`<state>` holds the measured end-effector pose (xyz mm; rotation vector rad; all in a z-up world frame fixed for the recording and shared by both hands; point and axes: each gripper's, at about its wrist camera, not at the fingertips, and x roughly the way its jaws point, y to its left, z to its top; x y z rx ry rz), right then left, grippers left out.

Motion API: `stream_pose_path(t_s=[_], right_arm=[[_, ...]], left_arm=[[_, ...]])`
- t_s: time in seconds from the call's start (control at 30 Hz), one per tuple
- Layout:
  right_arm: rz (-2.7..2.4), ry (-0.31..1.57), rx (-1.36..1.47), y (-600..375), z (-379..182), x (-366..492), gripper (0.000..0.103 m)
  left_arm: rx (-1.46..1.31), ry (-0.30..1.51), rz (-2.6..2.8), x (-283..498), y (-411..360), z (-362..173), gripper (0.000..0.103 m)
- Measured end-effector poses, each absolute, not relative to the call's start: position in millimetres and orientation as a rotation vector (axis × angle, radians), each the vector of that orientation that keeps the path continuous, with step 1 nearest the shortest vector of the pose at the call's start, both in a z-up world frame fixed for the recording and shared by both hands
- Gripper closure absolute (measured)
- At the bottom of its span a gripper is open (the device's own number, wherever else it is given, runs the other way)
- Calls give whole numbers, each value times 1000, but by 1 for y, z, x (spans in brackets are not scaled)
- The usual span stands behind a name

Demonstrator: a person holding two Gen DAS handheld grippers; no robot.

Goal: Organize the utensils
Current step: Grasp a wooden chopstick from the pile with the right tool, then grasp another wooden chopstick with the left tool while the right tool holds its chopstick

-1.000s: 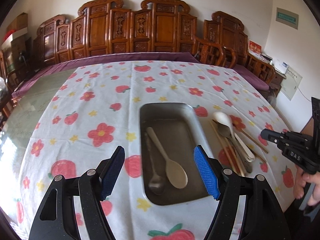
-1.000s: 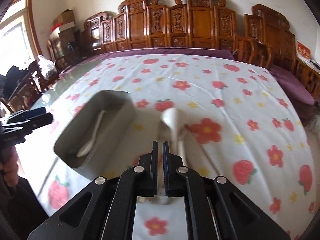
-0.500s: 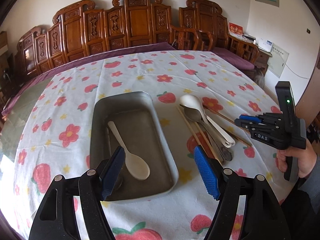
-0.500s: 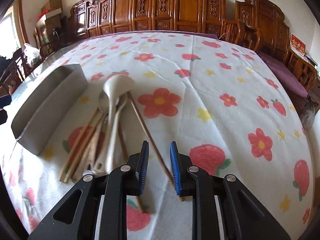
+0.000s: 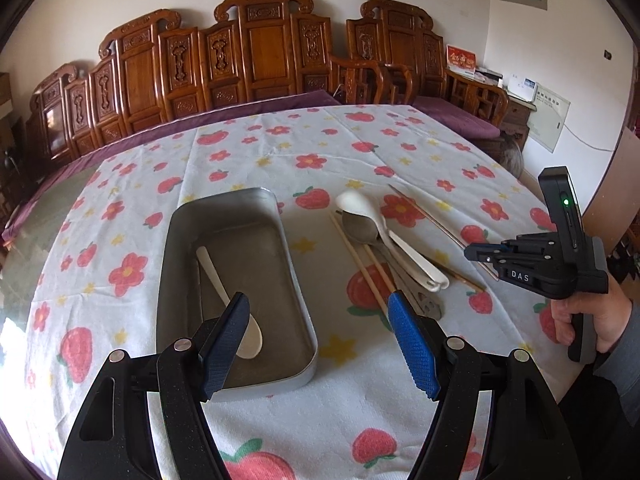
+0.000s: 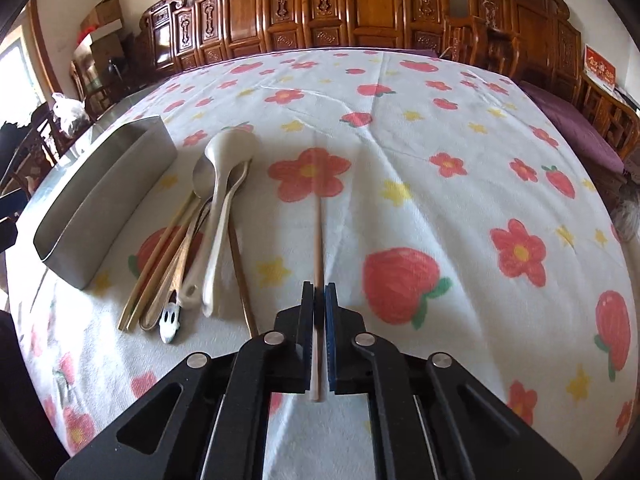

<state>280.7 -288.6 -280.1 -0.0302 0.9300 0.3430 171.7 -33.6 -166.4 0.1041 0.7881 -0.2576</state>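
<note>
A grey metal tray (image 5: 296, 280) (image 6: 104, 188) lies on the flowered tablecloth with a pale spoon (image 5: 224, 288) in it. To its right lies a pile of utensils (image 5: 384, 240) (image 6: 200, 232): white and metal spoons and wooden chopsticks. My left gripper (image 5: 320, 336) is open and empty above the tray's near end. My right gripper (image 6: 318, 300) (image 5: 474, 254) is shut on a single wooden chopstick (image 6: 318, 224) that lies apart to the right of the pile, gripped near its near end.
The round table's cloth (image 6: 440, 140) stretches far and right. Carved wooden chairs (image 5: 260, 48) line the far wall. A low cabinet with papers (image 5: 504, 92) stands at the right. A bag and boxes (image 6: 72, 112) are at the left.
My right gripper moved right onto the lone chopstick and closed on it. The left gripper drew back and swung left; it stayed open.
</note>
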Motion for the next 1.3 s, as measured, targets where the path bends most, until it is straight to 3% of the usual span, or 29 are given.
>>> stream_pose_path(t_s=[0.47, 0.7, 1.3], right_arm=[[341, 888, 37, -300, -266, 276, 97], [321, 870, 84, -308, -262, 279, 97], [346, 852, 109, -301, -256, 287, 97]], left_arm=[[118, 868, -249, 174, -73, -182, 35], [100, 961, -251, 206, -95, -204, 58], [174, 1098, -158, 271, -114, -247, 90]])
